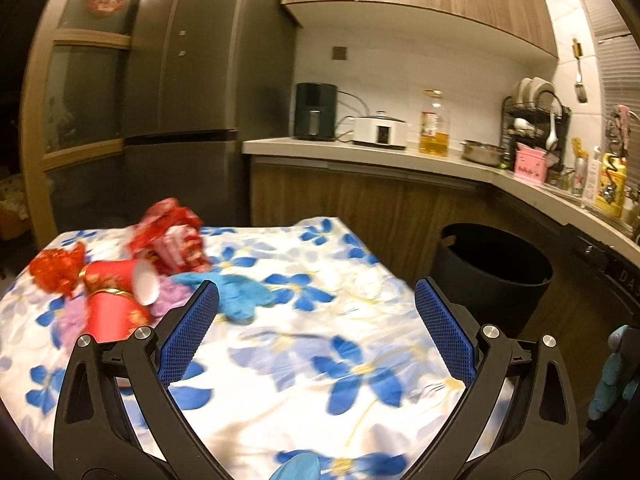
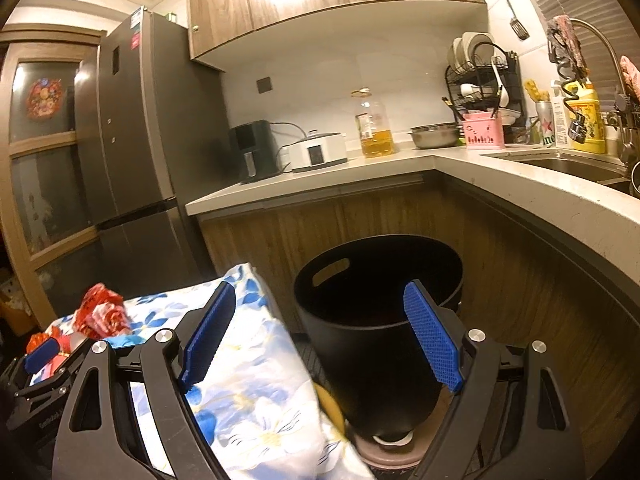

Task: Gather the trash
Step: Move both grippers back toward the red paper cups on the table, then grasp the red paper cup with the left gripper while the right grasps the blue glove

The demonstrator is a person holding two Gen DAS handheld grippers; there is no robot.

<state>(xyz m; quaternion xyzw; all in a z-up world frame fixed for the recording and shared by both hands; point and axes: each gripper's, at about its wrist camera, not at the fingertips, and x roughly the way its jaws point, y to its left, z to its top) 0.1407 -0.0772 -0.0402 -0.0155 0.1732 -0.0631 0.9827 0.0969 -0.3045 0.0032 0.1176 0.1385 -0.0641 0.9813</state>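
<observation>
crumpled red wrappers (image 1: 172,236) and red cups (image 1: 116,280).

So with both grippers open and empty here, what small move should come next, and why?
Probably ease the left gripper toward the pile at the table's far left and close on the nearest piece, the blue crumpled item. Nothing sits between its pads, the trash lies just ahead-left, and the black bin stands open in front of the right gripper.

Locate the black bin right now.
The black bin stands on the floor, right of the floral-cloth table and against the wooden counter cabinets; in the right wrist view it sits beyond the open right gripper.
</observation>
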